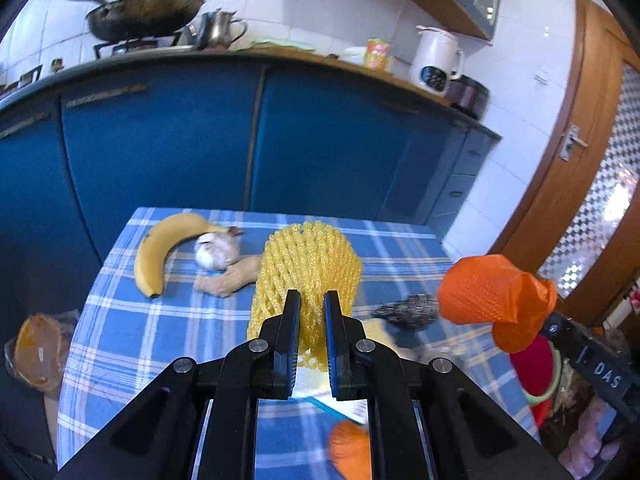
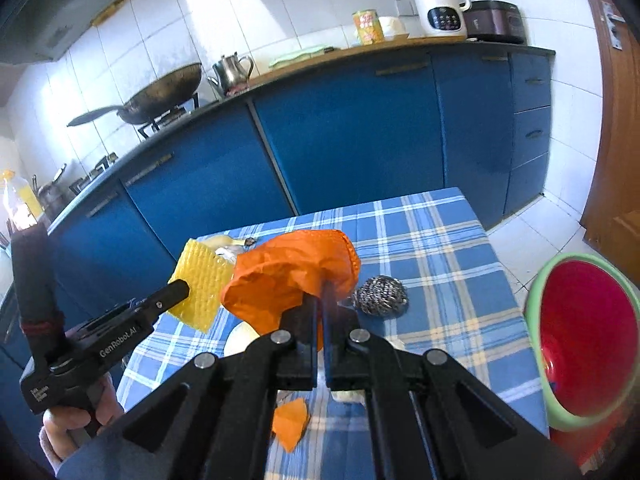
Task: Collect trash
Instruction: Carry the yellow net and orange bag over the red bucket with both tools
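Left wrist view: yellow foam net sleeve (image 1: 306, 276) in left claw (image 1: 312, 300); crumpled orange net (image 2: 292, 276) in right claw (image 2: 320, 300)

Blue plaid tablecloth (image 1: 168, 344) bearing a banana (image 1: 160, 248), a garlic bulb (image 1: 214, 254) touching what may be a ginger root (image 1: 230, 278), and a steel scourer (image 2: 382, 295). Behind: blue cabinets (image 2: 344, 136); on the counter, a wok (image 2: 164, 92) on the stove, a metal teapot (image 2: 232, 70), a yellow can (image 2: 367, 26), a white kettle (image 2: 438, 2) and a dark cooker (image 2: 496, 22).
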`<action>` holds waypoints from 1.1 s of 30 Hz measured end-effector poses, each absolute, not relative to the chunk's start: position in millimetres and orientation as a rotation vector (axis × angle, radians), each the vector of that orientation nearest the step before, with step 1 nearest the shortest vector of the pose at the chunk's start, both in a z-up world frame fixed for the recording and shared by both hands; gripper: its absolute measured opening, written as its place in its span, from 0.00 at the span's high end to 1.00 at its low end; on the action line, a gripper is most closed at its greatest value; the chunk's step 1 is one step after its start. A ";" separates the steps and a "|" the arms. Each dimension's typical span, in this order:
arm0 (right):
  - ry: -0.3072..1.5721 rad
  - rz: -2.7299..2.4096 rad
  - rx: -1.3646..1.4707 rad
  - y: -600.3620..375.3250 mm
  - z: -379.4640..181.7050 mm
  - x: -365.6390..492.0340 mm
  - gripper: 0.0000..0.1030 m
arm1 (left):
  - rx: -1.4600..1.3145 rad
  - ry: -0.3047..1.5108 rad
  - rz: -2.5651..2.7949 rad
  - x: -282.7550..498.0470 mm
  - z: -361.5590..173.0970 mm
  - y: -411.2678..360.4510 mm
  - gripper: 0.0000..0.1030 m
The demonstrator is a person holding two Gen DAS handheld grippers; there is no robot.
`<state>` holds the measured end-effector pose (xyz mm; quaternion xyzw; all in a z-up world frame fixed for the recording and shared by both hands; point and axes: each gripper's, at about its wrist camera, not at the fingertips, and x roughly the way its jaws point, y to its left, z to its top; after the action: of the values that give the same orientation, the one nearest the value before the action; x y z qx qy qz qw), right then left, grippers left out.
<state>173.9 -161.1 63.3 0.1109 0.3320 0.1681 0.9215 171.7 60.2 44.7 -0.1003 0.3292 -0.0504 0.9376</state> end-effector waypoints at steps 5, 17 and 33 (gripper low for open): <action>0.653 0.328 0.245 -180.3 71.6 151.7 0.96 | -0.196 0.662 -0.162 156.3 58.7 35.8 0.89; 0.596 0.250 0.313 -246.2 85.6 110.0 0.96 | -0.129 0.676 -0.281 142.6 70.2 -33.3 0.89; 0.587 0.087 0.430 -349.2 61.6 81.9 0.96 | -0.014 0.744 -0.402 148.2 63.5 -139.3 0.89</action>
<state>81.9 -349.2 61.6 0.2102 0.2868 0.0428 0.9337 148.2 -139.3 63.5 -0.0069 0.3609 -0.1952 0.9119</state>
